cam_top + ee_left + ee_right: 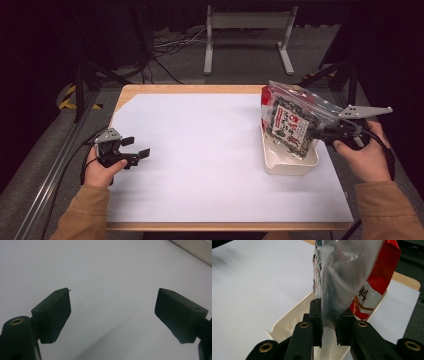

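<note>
bag (342, 277) top cut off, tray (287, 327) floor hidden — label unreadable

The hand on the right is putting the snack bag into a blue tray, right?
Not quite: the tray is cream-white, not blue, as the high view shows. The right gripper does hold the snack bag over it.

You're working in a lab-style recording space: a white-covered tabletop (200, 150) with wooden edges, dark curtained surroundings, loose cables (170, 45) on the grey floor, yellow-black hazard tape (67, 97), and a metal bench frame (247, 35) behind.
</note>
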